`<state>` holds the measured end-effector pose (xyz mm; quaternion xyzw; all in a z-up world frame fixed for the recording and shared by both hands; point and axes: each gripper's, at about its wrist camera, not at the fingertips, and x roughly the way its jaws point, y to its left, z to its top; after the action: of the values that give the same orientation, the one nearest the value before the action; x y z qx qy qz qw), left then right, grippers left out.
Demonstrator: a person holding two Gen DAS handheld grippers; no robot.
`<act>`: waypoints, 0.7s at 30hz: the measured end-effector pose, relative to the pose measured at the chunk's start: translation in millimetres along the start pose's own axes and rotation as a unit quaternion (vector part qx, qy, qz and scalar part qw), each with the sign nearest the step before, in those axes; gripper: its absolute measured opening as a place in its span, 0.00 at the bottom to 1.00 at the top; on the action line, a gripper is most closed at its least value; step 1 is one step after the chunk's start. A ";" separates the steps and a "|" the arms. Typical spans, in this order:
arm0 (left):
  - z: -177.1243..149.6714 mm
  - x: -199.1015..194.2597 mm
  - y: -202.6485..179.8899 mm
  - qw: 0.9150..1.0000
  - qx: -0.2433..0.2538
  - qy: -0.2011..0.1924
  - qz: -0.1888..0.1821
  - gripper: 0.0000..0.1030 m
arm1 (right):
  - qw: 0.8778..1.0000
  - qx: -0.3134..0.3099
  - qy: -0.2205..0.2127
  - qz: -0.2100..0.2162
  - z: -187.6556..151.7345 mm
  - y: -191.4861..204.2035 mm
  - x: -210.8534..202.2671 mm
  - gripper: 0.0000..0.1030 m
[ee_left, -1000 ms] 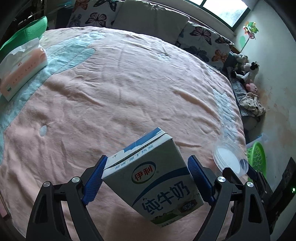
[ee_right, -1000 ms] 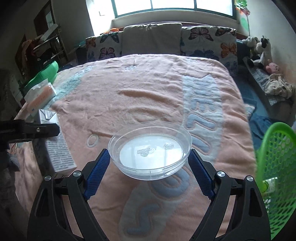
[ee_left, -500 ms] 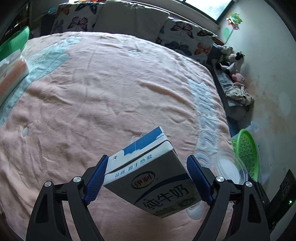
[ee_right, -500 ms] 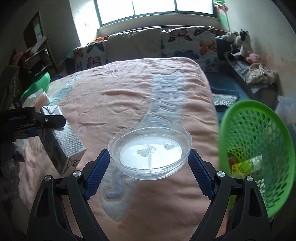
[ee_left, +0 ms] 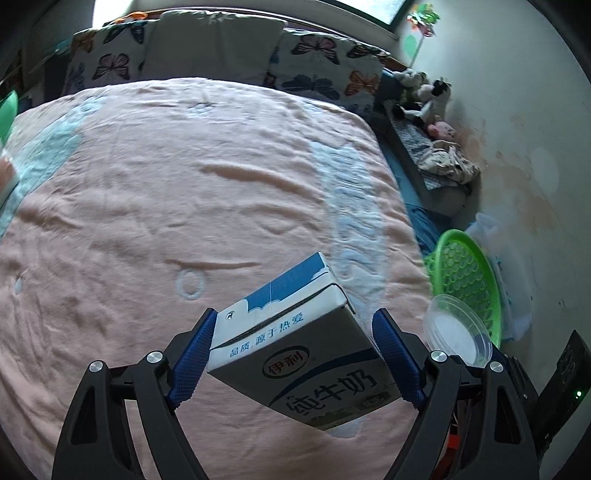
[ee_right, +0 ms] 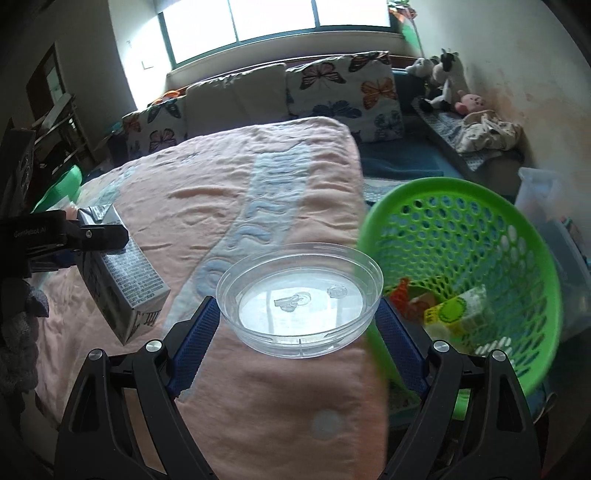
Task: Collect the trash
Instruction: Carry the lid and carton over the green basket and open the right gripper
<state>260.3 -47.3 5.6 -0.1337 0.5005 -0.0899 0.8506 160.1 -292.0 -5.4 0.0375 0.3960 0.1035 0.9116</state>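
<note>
Between each gripper's pads: milk carton (ee_left: 295,350) left, clear lid (ee_right: 299,299) right.

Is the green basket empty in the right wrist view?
No, the basket already holds several pieces of packaging, among them a yellow-green wrapper at its bottom.

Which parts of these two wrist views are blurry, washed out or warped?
Right wrist view: the window is blown out to white, and the green basket has a smeared near rim; the clear plastic lid stays sharp. Left wrist view: the milk carton is crisp, and the pink blanket bulges under fisheye distortion, with dark corners.
</note>
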 end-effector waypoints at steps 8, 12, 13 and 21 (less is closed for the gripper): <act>-0.1 3.8 -44.2 0.999 0.037 -0.001 -0.025 0.78 | 0.999 0.037 -0.007 -0.025 -5.6 -43.8 -14.0 0.83; 0.6 10.0 -62.0 0.998 0.046 0.006 -0.038 0.78 | 0.997 0.053 -0.008 -0.046 -11.3 -68.9 -20.0 0.83; 0.5 10.9 -66.5 0.998 0.049 0.007 -0.038 0.78 | 0.997 0.059 -0.007 -0.049 -12.8 -74.2 -20.4 0.83; 8.2 16.2 -105.5 0.995 0.076 0.011 -0.062 0.78 | 0.991 0.111 0.011 -0.077 -28.2 -131.2 -18.7 0.82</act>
<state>273.3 -150.8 29.5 -0.0986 0.4926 -0.1812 0.8455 148.0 -424.5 -31.1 0.1069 0.4167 -0.0117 0.9026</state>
